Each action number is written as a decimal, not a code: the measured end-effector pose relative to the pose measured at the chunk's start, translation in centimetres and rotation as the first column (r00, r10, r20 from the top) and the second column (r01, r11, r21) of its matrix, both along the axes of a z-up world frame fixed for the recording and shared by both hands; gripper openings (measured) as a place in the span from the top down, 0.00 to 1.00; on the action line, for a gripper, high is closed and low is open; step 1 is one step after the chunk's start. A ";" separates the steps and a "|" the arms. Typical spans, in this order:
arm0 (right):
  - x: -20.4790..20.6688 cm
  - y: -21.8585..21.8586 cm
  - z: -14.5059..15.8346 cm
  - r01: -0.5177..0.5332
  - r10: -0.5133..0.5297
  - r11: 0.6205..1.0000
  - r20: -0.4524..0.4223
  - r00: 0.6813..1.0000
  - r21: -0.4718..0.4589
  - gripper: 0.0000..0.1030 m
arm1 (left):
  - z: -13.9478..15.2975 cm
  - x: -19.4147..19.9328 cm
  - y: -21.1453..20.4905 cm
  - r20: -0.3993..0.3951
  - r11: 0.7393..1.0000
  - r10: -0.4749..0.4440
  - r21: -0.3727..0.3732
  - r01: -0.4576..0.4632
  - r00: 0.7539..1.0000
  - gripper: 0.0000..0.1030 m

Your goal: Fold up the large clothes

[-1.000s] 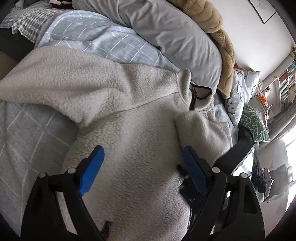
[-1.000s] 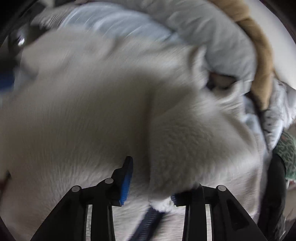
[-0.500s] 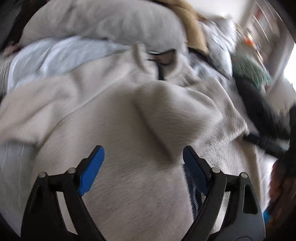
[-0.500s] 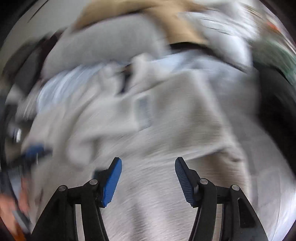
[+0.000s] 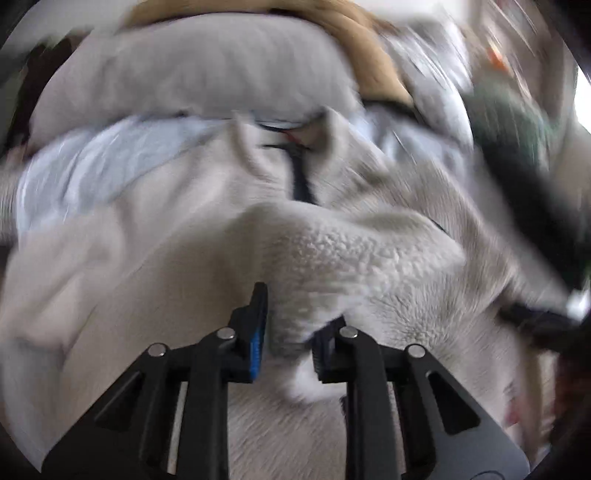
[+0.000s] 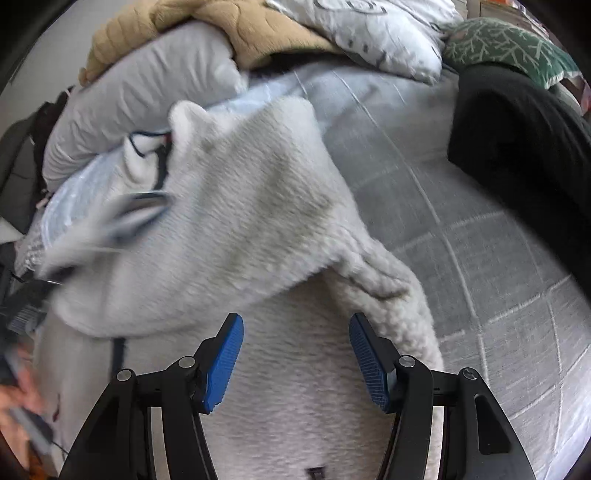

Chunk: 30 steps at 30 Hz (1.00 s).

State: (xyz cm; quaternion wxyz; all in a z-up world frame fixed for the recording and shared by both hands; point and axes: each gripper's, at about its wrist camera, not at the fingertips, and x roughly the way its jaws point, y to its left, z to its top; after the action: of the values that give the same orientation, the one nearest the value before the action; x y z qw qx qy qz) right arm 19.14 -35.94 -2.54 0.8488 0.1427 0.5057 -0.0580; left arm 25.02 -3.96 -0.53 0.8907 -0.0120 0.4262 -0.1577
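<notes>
A cream fleece jacket (image 5: 192,280) with a dark zipper (image 5: 301,177) lies spread on the bed; it also shows in the right wrist view (image 6: 236,221). My left gripper (image 5: 291,332) is shut on the end of the jacket's folded-over sleeve (image 5: 354,251), which rests across the jacket's front. My right gripper (image 6: 295,362) is open and empty, low over the jacket's right side. In the right wrist view a sleeve fold (image 6: 376,273) lies just ahead of the fingers.
A grey checked bedspread (image 6: 461,221) lies under the jacket. A grey pillow (image 6: 147,96), tan blanket (image 6: 229,26), patterned pillows (image 6: 369,33) and a black garment (image 6: 517,133) are piled at the far side and right.
My left gripper has closed on the sleeve end. My right gripper, which let go of the sleeve, has moved right and stays open. Both views swung during this.
</notes>
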 end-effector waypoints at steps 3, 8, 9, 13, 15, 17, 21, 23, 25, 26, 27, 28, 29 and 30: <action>-0.2 -1.1 -1.0 0.023 -0.022 0.999 -0.027 0.999 0.037 0.40 | -0.4 0.0 5.9 -0.096 0.990 0.069 -0.114 -0.080 0.993 0.75; -0.3 -1.4 -0.6 0.034 -0.032 0.997 -0.031 0.999 0.072 0.40 | -2.5 -1.7 11.9 -0.214 0.973 0.035 -0.217 -0.083 0.976 0.32; -0.4 -1.4 -0.5 0.034 -0.032 0.996 -0.031 0.999 0.077 0.40 | -2.8 -2.1 12.8 -0.211 0.967 0.021 -0.244 -0.074 0.977 0.30; -1.1 -1.4 0.6 0.027 -0.027 0.994 -0.007 1.000 0.110 0.40 | -4.0 -1.3 15.4 -0.235 0.938 0.042 -0.325 -0.119 0.971 0.28; -1.3 -1.5 1.4 0.034 -0.036 0.991 0.014 0.999 0.128 0.40 | -4.8 -0.4 16.7 -0.248 0.926 0.099 -0.332 -0.180 0.964 0.28; -1.6 -2.1 2.6 0.052 -0.061 0.987 0.052 0.997 0.154 0.40 | -5.5 0.9 17.6 -0.256 0.915 0.137 -0.338 -0.222 0.957 0.29; 0.8 -3.5 3.9 0.078 -0.096 0.983 0.102 0.990 0.166 0.37 | -6.5 2.8 17.1 -0.276 0.901 0.163 -0.350 -0.257 0.947 0.51; 3.7 -4.4 3.6 0.086 -0.108 0.976 0.099 0.989 0.199 0.36 | -6.4 3.4 16.4 -0.258 0.909 0.186 -0.321 -0.265 0.948 0.64; 7.1 -4.8 2.8 0.087 -0.108 0.973 0.089 0.990 0.211 0.36 | -6.5 3.4 16.4 -0.248 0.906 0.210 -0.313 -0.284 0.946 0.78; 8.8 -5.0 2.4 0.089 -0.109 0.973 0.082 0.991 0.211 0.36 | -6.5 3.6 16.2 -0.239 0.905 0.219 -0.314 -0.288 0.946 0.88; 11.2 -5.3 1.6 0.097 -0.113 0.973 0.068 0.991 0.209 0.36 | -6.3 3.7 16.1 -0.219 0.909 0.224 -0.305 -0.284 0.950 0.88; 12.5 -5.7 1.0 0.109 -0.123 0.972 0.056 0.991 0.207 0.36 | -6.0 3.7 16.0 -0.196 0.913 0.221 -0.301 -0.274 0.955 0.88; 14.0 -6.0 0.2 0.125 -0.137 0.969 0.040 0.990 0.211 0.36 | -5.4 3.5 15.7 -0.153 0.923 0.217 -0.289 -0.254 0.964 0.88; 15.2 -6.4 -0.8 0.138 -0.148 0.962 0.023 0.989 0.237 0.40 | -4.9 3.5 15.4 -0.119 0.932 0.208 -0.278 -0.234 0.971 0.89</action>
State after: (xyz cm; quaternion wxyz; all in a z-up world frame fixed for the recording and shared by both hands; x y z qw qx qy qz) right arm 34.34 -42.31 -3.36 0.8297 0.2794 0.4800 -0.0561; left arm 28.52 11.42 -5.45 0.8718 -0.1970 0.4331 -0.1166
